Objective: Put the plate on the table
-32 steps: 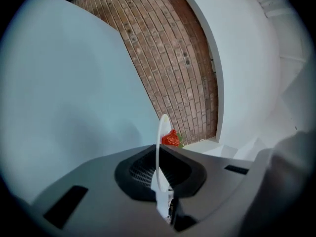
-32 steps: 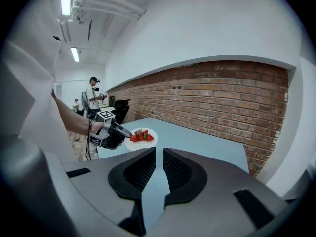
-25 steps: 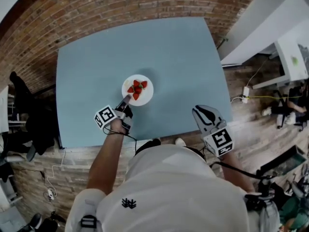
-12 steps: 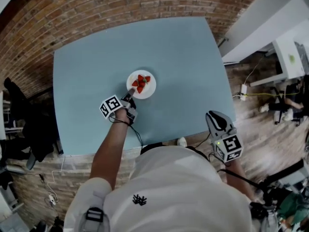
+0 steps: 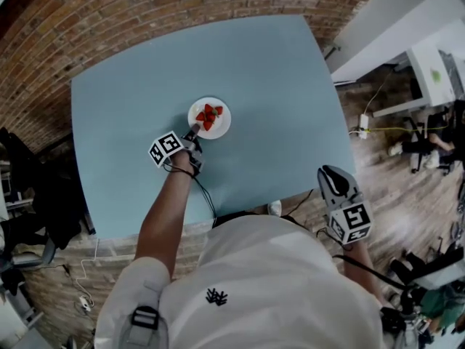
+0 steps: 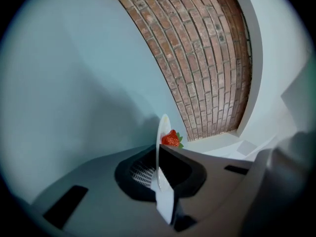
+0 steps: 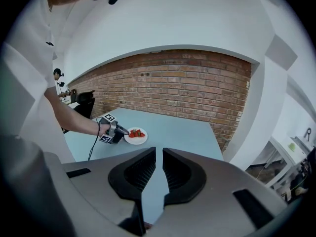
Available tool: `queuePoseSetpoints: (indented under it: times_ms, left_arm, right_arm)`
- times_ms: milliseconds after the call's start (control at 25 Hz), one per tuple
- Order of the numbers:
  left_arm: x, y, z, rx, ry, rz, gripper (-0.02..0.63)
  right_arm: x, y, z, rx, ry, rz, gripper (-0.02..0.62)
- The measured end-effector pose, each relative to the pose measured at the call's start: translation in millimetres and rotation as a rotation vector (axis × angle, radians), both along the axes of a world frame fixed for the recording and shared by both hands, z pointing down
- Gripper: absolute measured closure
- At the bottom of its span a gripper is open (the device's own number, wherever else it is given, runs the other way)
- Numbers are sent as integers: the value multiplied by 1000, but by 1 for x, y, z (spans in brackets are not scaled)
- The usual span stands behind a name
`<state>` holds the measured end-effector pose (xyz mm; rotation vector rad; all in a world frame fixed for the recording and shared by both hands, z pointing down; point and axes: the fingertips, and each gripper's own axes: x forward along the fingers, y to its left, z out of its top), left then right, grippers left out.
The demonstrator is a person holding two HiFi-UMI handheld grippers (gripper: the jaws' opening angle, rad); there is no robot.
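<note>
A: Left gripper status?

B: Clamped on the near rim of the plate. In the left gripper view the jaws stand narrow, and the white rim runs edge-on straight between them, pads on both sides of it.

A: Where's the plate?

B: Over the blue table, left of centre, somewhat nearer the person's edge than the far one. In the right gripper view it looks level and down at the surface. Can't confirm full contact from any view.

A: Load?

B: Strawberries grouped in the middle of the plate. One shows just past the rim in the left gripper view.

A: Right gripper?

B: Off the table, beyond its near right corner, over the wood floor. Well apart from the plate. Its jaws are nearly together with a thin slit between them, and nothing is in it; only table surface shows through the gap.

A: Surroundings?

B: Brick wall behind the table's far edge. The person's left forearm reaches in over the near edge to the plate.
</note>
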<state>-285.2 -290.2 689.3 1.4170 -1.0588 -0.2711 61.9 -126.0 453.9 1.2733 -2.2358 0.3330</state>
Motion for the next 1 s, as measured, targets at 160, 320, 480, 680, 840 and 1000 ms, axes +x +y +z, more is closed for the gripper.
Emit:
queuePoseSetpoints:
  times_ms: [160, 320, 480, 680, 840, 1000]
  left_arm:
    - [1, -6, 4, -6, -14, 11, 597]
    - [3, -8, 6, -14, -17, 9, 595]
    - [2, -9, 10, -35, -62, 12, 591]
    - [2, -9, 16, -59, -161, 32, 577]
    - [2, -10, 17, -67, -304, 80, 551]
    - [-1, -10, 15, -60, -460, 129, 529]
  right_arm:
    - [1, 2, 4, -10, -11, 16, 557]
    - [-1, 6, 7, -24, -19, 18, 557]
    - [-2, 9, 9, -32, -23, 15, 557]
    - [-1, 13, 11, -26, -25, 17, 557]
    - [-1, 15, 9, -20, -26, 20, 557]
    - [-2, 19, 6, -15, -31, 26, 557]
